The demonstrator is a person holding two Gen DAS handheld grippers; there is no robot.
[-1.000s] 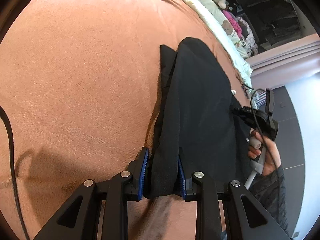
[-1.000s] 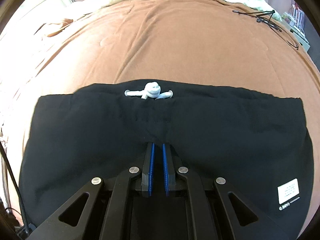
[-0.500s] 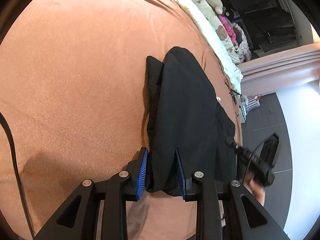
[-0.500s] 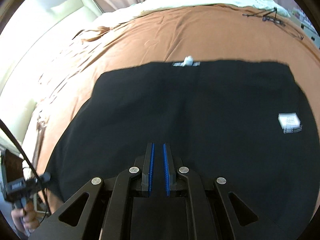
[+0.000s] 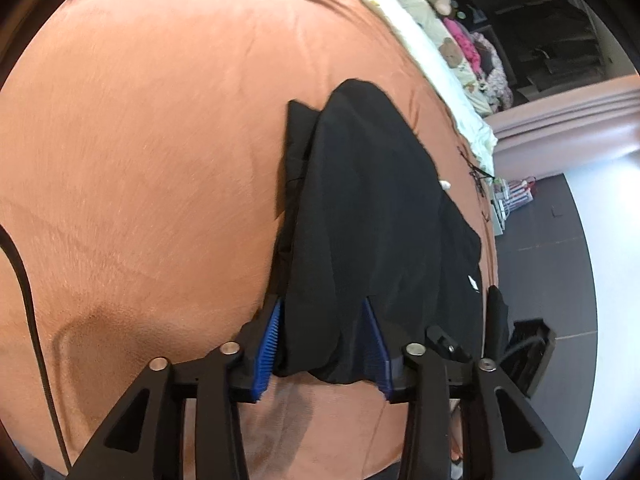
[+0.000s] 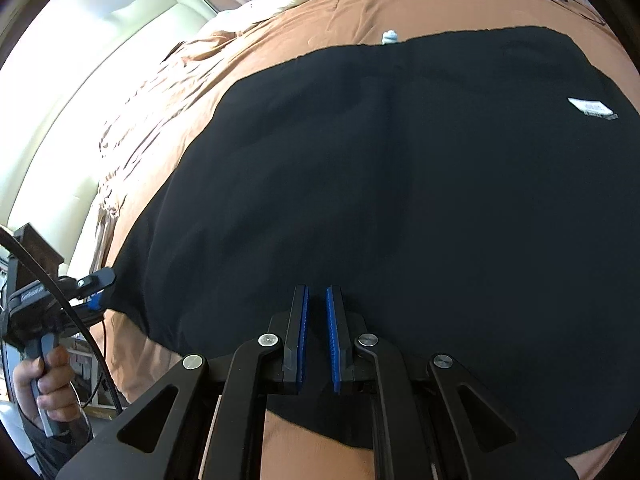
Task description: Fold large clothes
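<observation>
Brown-blanketed bed [image 5: 152, 152], plush toys [image 5: 448, 40] beyond. Left claw [image 5: 326, 340] clamping black garment [image 6: 400, 184]; right claw [image 6: 316, 336] pinching its hem.

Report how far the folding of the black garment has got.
Done: the black garment already lies doubled on the brown blanket, a lower layer showing along its left edge. In hand: the left gripper holds bunched fabric at the near edge, and the right gripper is nearly shut on that edge too. Left: carrying the held edge over and smoothing the final fold.
</observation>
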